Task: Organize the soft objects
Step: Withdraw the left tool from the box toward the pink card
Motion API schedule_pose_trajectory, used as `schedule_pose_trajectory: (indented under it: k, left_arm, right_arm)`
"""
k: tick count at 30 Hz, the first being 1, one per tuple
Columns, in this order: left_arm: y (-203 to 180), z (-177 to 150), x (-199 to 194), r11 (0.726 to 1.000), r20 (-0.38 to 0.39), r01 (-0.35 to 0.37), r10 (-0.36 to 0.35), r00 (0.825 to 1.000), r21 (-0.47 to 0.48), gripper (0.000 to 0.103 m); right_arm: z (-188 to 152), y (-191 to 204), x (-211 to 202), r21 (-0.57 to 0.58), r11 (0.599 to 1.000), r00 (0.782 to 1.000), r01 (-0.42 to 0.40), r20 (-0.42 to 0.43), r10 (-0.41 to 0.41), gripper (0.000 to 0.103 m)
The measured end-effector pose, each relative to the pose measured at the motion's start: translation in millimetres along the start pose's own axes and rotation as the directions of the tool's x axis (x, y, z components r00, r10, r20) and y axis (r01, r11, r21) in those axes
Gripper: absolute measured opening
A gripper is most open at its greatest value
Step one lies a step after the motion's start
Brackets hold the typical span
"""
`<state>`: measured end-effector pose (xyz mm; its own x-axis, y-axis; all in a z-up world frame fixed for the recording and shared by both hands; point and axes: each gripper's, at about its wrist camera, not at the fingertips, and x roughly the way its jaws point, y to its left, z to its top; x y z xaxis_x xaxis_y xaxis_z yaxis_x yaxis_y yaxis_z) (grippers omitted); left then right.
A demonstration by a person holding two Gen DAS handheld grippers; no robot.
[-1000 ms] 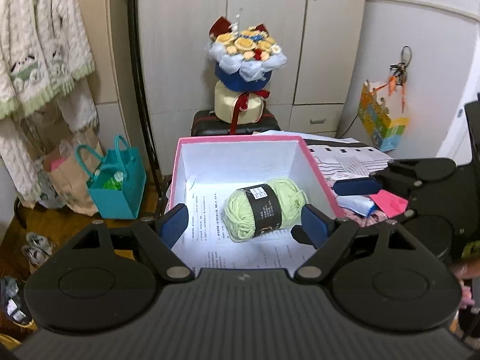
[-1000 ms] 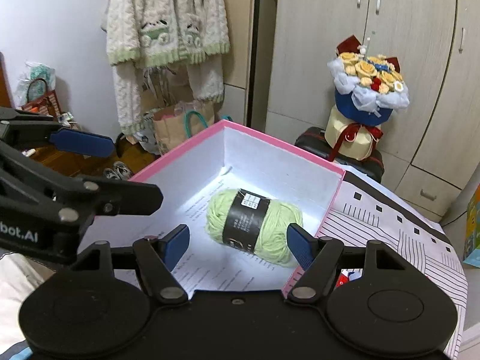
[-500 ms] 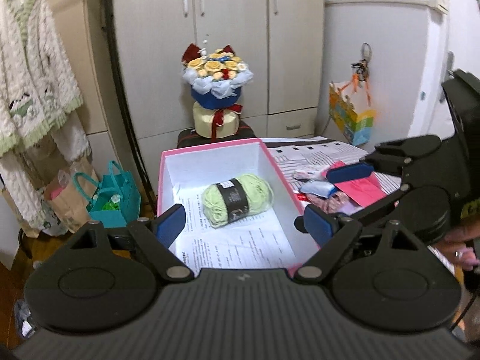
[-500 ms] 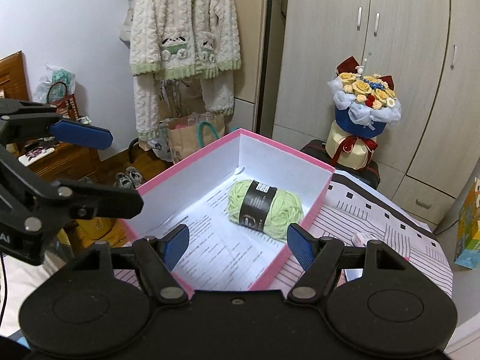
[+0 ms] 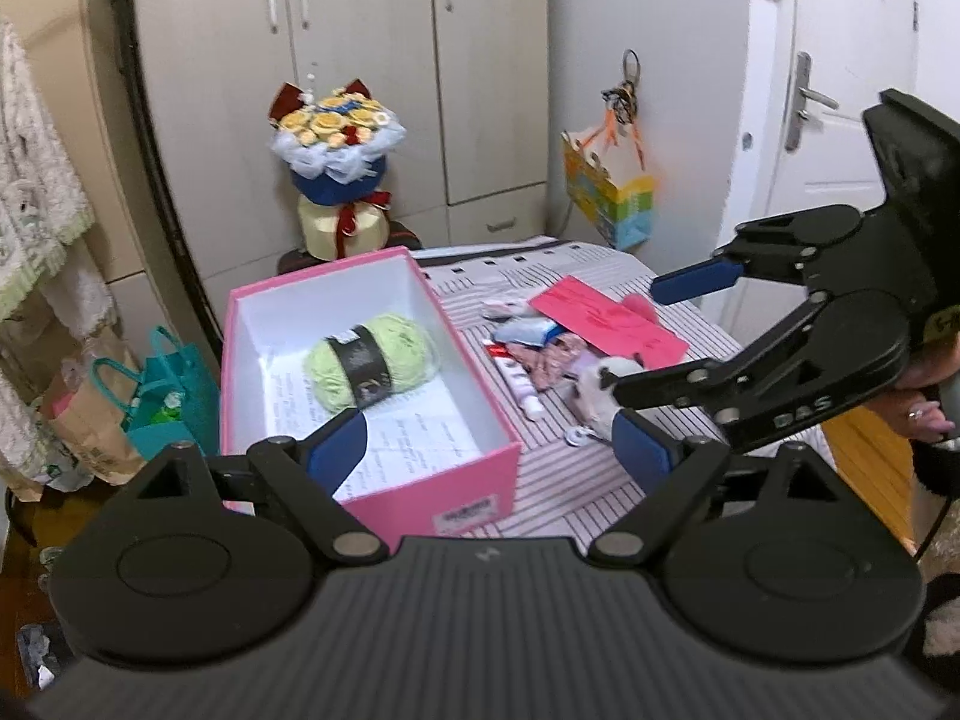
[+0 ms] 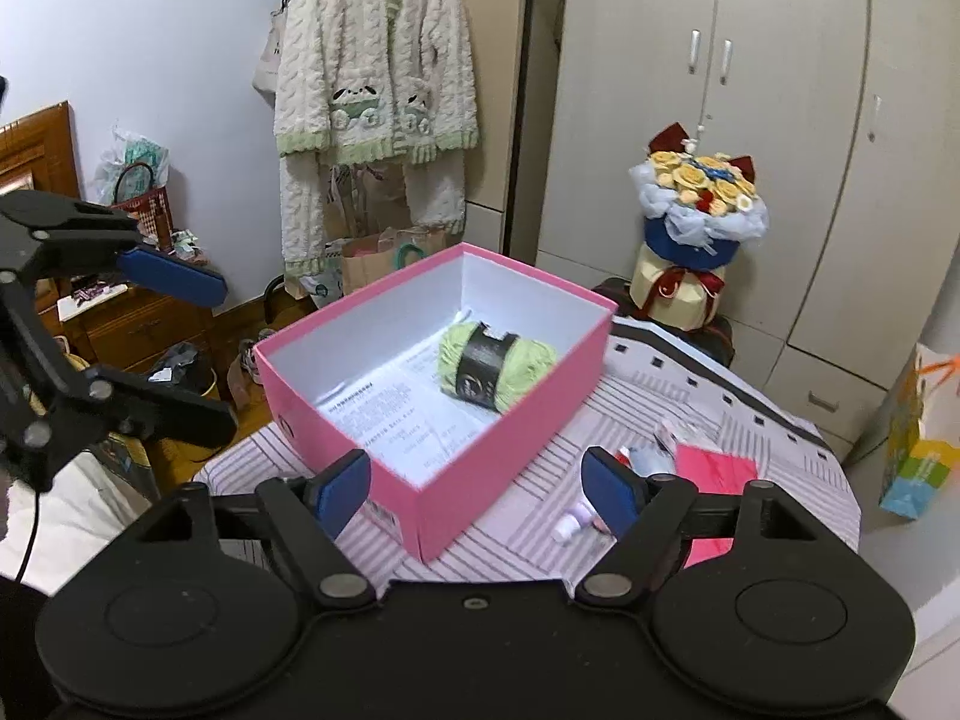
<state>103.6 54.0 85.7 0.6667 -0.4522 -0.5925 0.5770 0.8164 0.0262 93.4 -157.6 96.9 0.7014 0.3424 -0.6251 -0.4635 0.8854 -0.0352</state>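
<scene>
Left wrist view: yarn (image 5: 369,358) sits in pink box (image 5: 480,483), both tongs (image 5: 489,446) empty & opening w/ more soft bits (image 5: 552,360) waiting nearby.

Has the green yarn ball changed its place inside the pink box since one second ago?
No. The green yarn ball lies on the printed paper near the far wall of the pink box, as before. Only the cameras drew back.

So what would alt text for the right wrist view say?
An open pink box on a striped tablecloth holds a green yarn skein lying on a printed sheet. The right gripper, jaws opening, holds nothing.
</scene>
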Motion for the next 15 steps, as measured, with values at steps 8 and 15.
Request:
schedule_pose_trajectory:
  k: [8,15]
  left_arm:
    - [-22.9,7.0,30.9,0.999,-0.021,0.045,-0.044,0.999,0.01,0.09]
    - [-45.1,19.9,68.5,0.995,-0.014,0.1,-0.1,0.995,0.002,0.09]
  right_arm:
    - [-43.6,-40.8,-23.6,0.034,0.999,0.999,0.038,0.03,-0.039,0.084]
    - [-69.4,-88.6,-13.9,0.11,0.992,0.996,0.063,0.05,-0.069,0.085]
